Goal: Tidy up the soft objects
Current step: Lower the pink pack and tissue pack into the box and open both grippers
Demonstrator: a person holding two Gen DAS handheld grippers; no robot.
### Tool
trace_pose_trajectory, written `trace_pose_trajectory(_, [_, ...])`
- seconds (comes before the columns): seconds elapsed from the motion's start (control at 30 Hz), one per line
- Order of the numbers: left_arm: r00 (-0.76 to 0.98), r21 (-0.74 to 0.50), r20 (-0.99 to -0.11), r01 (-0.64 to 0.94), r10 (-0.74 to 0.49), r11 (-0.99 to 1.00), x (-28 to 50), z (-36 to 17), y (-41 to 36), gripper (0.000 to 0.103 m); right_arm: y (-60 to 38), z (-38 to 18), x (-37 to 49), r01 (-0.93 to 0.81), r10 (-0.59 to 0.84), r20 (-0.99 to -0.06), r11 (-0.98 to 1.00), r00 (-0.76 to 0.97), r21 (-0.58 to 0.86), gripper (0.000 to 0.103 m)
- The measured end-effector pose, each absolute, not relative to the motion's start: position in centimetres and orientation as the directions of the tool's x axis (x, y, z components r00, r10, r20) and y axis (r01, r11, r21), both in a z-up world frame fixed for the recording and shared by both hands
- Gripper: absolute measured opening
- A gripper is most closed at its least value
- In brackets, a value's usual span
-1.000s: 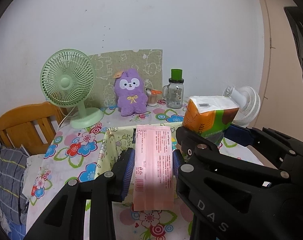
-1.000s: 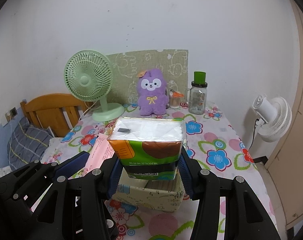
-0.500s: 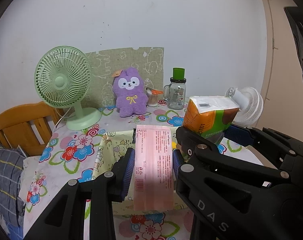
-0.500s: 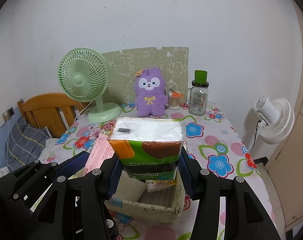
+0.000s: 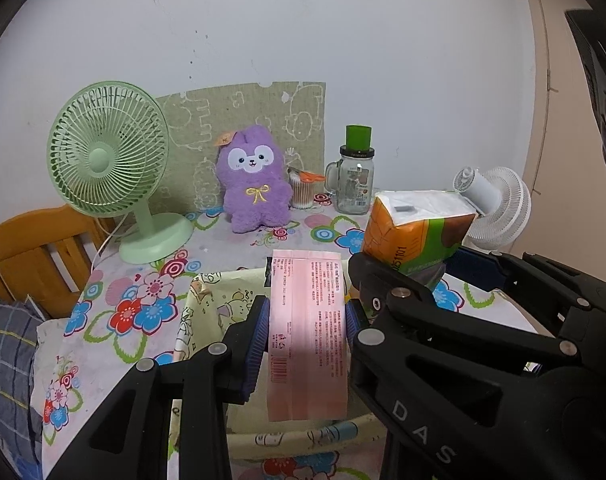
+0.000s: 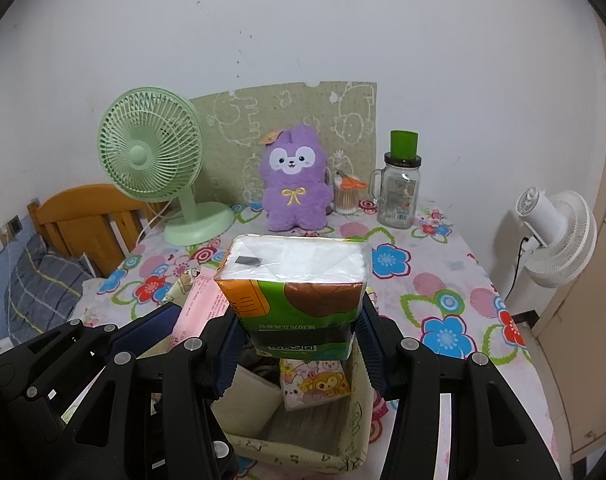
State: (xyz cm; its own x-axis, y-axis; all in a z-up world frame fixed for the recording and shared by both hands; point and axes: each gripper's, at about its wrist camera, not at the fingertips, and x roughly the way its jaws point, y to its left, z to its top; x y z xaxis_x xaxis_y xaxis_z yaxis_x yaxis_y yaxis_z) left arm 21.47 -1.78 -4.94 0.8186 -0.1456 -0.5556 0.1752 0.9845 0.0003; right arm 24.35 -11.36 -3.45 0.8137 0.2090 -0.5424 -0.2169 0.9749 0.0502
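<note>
Gripping a flat pink packet (image 5: pixel 307 332) between its blue pads, the left tool (image 5: pixel 307 330) holds it upright over a fabric storage box (image 5: pixel 207 312) printed with cartoon figures. The packet's printed face, with red text and a barcode, is turned toward the camera, and its lower end hangs below the pads. Just beside it, the right tool (image 6: pixel 299 330) is clamped on a soft tissue pack (image 6: pixel 297 280) in orange, green and brown wrapping, its white top facing up. That pack hangs above the open box (image 6: pixel 359 392), which sits near the front edge of the counter (image 6: pixel 443 280); inside the box lie a small pack printed with cartoon animals (image 6: pixel 315 384) and a pale folded item (image 6: pixel 247 400). In the right wrist view the pink packet (image 6: pixel 201 312) shows to the left of the tissue pack, tilted, close beside it.

The counter wears a cloth with bright flowers. Along its far edge, against a green patterned board (image 6: pixel 295 120) leaning on the wall, stand a mint green desk fan (image 6: pixel 155 160) toward the far left corner, a purple plush toy (image 6: pixel 295 180) in the middle, a small container of cotton swabs (image 6: pixel 347 196), and a glass mug jar with a green cap (image 6: pixel 401 184). Off the right edge stands a white fan (image 6: pixel 559 236). A wooden bed frame (image 6: pixel 87 216) and a plaid blanket (image 6: pixel 35 292) lie beyond the left edge.
</note>
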Motion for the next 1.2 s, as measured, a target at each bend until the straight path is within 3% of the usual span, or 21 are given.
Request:
trace_pose_trajectory(0.2, [0.811,-0.020,-0.564,0.172,-0.154,0.985,22.7,-5.7,-1.4,0.040,-11.2,-4.2,25.6,-0.227,0.222,-0.556,0.972,0.801,0.060,0.055])
trace_pose_trajectory(0.3, [0.814,-0.024,-0.562,0.162,-0.148,0.986,23.2,-6.0,-1.2,0.046,-11.0,-4.4,26.1,-0.228,0.217,-0.557,0.972,0.801,0.051,0.055])
trace_pose_trajectory(0.37, [0.815,-0.029,-0.562,0.154,-0.144,0.988,23.5,-6.2,-1.0,0.057,-10.9,-4.7,26.3,-0.241,0.231,-0.561,0.969,0.795,0.058,0.055])
trace_pose_trajectory(0.9, [0.799,-0.008,-0.597,0.092,-0.079,0.996,23.8,-7.8,0.5,0.080,-9.4,-6.4,26.8,-0.280,0.262,-0.588,0.958,0.765,0.062,0.056])
trace_pose_trajectory(0.97, [0.794,-0.020,-0.600,0.106,-0.096,0.994,23.6,-7.9,0.6,0.085,-9.1,-6.5,27.0,-0.292,0.273,-0.591,0.954,0.759,0.065,0.059])
trace_pose_trajectory(1.03, [0.795,-0.017,-0.600,0.099,-0.089,0.995,23.6,-7.9,0.7,0.086,-9.0,-6.6,27.0,-0.290,0.275,-0.588,0.954,0.761,0.072,0.071])
trace_pose_trajectory(1.2, [0.796,-0.030,-0.599,0.088,-0.088,0.996,23.7,-7.8,1.2,0.088,-8.8,-6.4,26.7,-0.282,0.277,-0.574,0.956,0.771,0.083,0.084])
